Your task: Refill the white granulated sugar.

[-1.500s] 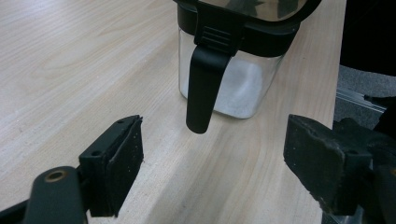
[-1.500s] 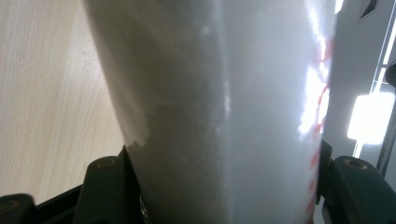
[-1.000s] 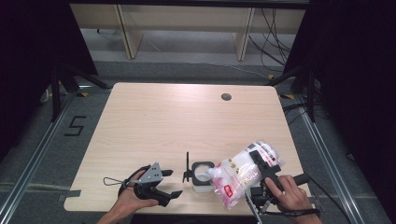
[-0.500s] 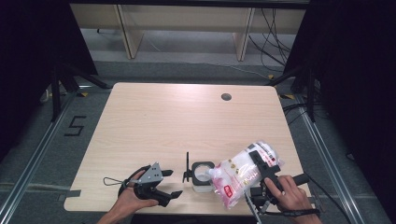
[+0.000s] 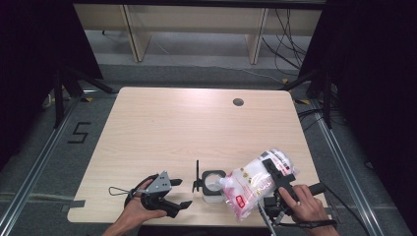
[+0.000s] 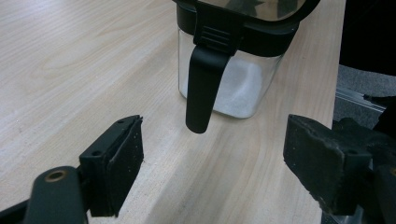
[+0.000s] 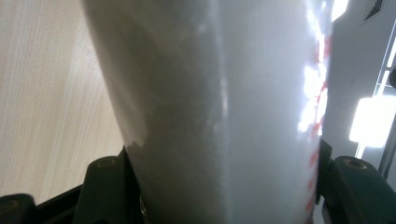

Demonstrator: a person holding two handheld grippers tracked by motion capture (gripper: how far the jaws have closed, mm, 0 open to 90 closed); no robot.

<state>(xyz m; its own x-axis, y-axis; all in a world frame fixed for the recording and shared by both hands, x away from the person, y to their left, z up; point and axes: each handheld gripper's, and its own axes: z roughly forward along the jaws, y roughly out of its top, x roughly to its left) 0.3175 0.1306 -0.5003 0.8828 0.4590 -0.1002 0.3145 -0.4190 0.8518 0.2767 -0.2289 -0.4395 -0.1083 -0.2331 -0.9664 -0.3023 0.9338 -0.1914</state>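
**Pour held steady: bag tilted over jar, no shift in the last second**

Compared with the earlier high views, nothing moves: both hands and the bag keep their positions. Judged from this, the pour is in progress or paused, not finished.

The right gripper (image 5: 273,173) pinches the clear plastic bag of white granules with red print (image 5: 255,184) between its fingers (image 7: 106,186); the bag's lower corner tilts onto the open mouth of the small clear square jar with black rim and hinged lid (image 5: 213,185). The jar stands near the front edge of the light wooden surface (image 5: 187,123), right of centre.

The left gripper (image 5: 169,195) rests left of the jar, fingers (image 6: 114,161) spread, holding nothing.

The front edge lies close; the far half offers open room.
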